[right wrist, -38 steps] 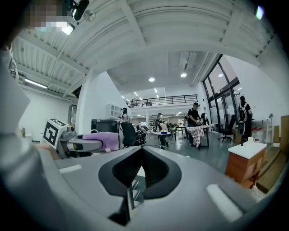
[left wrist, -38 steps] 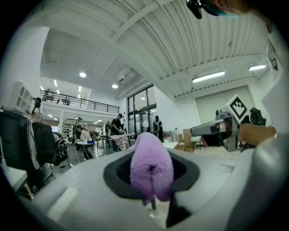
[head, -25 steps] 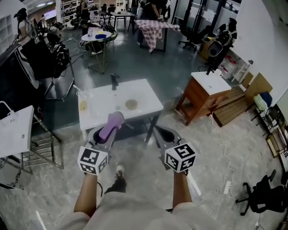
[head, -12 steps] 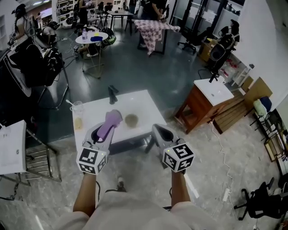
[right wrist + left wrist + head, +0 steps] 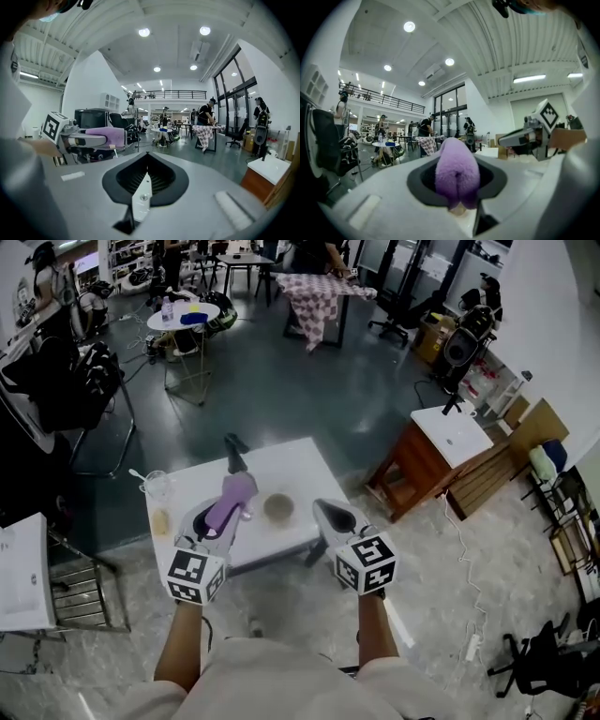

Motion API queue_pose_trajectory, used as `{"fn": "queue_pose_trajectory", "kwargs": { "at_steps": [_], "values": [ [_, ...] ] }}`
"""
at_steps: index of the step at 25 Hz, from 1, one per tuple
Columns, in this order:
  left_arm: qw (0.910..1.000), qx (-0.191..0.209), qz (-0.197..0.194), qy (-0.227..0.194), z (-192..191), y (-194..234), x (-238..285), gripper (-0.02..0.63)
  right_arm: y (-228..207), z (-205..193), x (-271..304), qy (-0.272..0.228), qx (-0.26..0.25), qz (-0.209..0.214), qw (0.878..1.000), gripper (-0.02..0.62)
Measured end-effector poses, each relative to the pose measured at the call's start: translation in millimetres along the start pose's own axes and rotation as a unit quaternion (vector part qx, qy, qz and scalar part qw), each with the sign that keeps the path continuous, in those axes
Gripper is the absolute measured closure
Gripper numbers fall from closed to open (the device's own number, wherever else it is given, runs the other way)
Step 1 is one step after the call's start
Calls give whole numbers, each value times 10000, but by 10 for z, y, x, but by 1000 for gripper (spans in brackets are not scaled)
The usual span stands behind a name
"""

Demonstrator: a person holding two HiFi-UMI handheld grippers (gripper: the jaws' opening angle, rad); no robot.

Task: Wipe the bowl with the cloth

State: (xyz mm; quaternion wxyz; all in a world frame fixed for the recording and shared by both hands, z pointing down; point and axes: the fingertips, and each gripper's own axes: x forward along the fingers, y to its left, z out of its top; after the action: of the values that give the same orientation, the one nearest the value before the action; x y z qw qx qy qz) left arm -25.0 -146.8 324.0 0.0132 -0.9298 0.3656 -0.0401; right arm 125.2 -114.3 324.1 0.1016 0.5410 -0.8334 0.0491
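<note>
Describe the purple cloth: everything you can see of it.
The purple cloth is a soft, fuzzy-looking fabric, bunched into a rounded roll. The left gripper is shut on it, so its free end sticks forward past the jaws, roughly level. In the head view it shows over the white table, left of the bowl and apart from it. Nothing but the gripper is seen touching it.
</note>
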Motion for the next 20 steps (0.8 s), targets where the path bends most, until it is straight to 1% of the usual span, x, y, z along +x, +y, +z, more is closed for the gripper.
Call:
{"fn": "queue_pose_trajectory", "kwargs": {
  "at_steps": [6,12,16,20],
  "values": [
    [9998,-137,6,158,-264,485,338,501,-140,-204,707,490,-351,-47,9982,572],
    [9985,-307,55,442,-569,761,595,501,-351,-556,1301,1002,-214,73,9947,503],
    [9964,-508,133,667,-881,985,807,500,-453,-963,1818,1477,-247,339,9881,495],
    [9935,-664,383,838,-1083,1179,1047,500,-540,-1360,2228,1980,-495,772,9759,491]
  ]
}}
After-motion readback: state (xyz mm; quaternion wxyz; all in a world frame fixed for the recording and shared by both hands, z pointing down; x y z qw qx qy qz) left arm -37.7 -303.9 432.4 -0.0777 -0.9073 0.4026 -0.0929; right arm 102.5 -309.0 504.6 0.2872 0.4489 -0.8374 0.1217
